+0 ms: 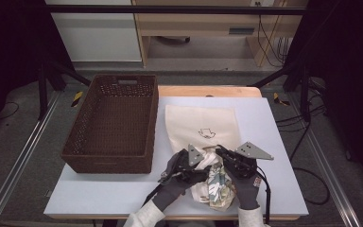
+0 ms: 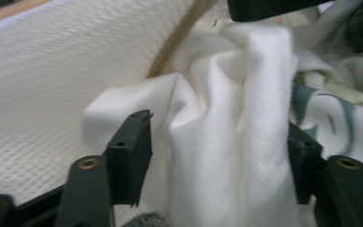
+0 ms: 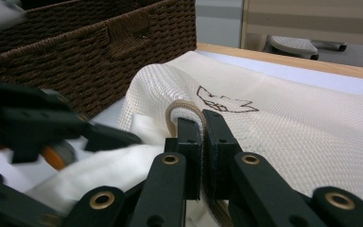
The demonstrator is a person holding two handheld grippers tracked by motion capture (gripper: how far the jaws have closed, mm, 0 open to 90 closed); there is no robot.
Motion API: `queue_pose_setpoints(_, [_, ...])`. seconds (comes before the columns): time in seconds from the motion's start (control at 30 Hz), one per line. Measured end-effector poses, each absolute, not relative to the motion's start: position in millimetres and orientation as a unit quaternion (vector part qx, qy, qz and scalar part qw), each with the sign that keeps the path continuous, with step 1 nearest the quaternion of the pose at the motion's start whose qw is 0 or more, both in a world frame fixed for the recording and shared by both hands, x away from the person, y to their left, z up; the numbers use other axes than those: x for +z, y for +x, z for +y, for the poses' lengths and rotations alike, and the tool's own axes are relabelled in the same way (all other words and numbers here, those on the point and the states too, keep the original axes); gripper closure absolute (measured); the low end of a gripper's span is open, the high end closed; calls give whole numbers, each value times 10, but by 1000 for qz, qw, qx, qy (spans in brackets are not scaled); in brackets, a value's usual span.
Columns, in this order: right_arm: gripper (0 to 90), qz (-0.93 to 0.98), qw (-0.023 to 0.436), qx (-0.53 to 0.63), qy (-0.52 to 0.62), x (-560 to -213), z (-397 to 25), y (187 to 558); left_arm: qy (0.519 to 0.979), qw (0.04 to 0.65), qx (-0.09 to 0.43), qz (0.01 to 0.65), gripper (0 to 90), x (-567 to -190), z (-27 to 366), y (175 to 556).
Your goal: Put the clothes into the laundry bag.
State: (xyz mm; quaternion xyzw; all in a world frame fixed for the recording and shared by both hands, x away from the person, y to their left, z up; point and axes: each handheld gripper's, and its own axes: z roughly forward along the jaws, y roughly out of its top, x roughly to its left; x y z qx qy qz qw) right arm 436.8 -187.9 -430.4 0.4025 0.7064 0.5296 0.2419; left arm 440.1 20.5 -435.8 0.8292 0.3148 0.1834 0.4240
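While the pale blue-grey table top is carrying everything, the dark brown woven rectangular basket is sitting on its left half, its long side lying just beside the cream mesh laundry bag with a small dark line drawing. That bag is lying flat toward the middle, its near edge reaching the grippers. At the near edge of the table a bunched white cloth with a blue-green printed part is lying between the two hands, touching the bag's mouth.

Both gloved forearms are coming in from the near edge and angling inward, so the grippers are meeting over the cloth. The left gripper is standing wide open, its jaws straddling a tall fold of the white cloth; whether they are pressing it I cannot tell. The right gripper is pinching the beige corded rim of the bag, jaws nearly together, lifting that edge slightly off the table.
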Motion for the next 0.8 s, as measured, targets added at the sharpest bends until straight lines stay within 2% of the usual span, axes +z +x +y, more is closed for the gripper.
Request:
queue_pose_setpoints(0.17, [865, 709, 243, 526, 402, -4300, -1871, 4367, 826, 414, 190, 332, 272, -4289, 480, 4456])
queue_pose_setpoints(0.3, [866, 711, 243, 523, 402, -4305, -1847, 4375, 833, 405, 148, 348, 229, -4441, 474, 4632])
queue_pose_setpoints(0.4, [865, 713, 242, 522, 401, -4310, -1850, 4380, 836, 407, 113, 349, 244, -4564, 401, 4756])
queue_pose_setpoints(0.43, [866, 712, 242, 522, 402, -4311, -1852, 4382, 834, 417, 99, 348, 297, -4579, 394, 4769])
queue_pose_setpoints(0.47, [866, 712, 241, 522, 402, -4314, -1853, 4385, 832, 425, 92, 344, 423, -4577, 381, 4759])
queue_pose_setpoints(0.57, [866, 712, 237, 524, 403, -4331, -1852, 4402, 843, 428, 112, 305, 704, -4535, 302, 4663])
queue_pose_setpoints(0.6, [867, 712, 235, 525, 403, -4336, -1849, 4407, 845, 429, 119, 296, 755, -4516, 272, 4625])
queue_pose_setpoints(0.67, [868, 713, 234, 523, 403, -4341, -1841, 4409, 849, 434, 129, 273, 787, -4467, 227, 4553])
queue_pose_setpoints(0.8, [870, 710, 231, 529, 404, -4335, -1858, 4410, 852, 436, 151, 248, 792, -4365, 122, 4447])
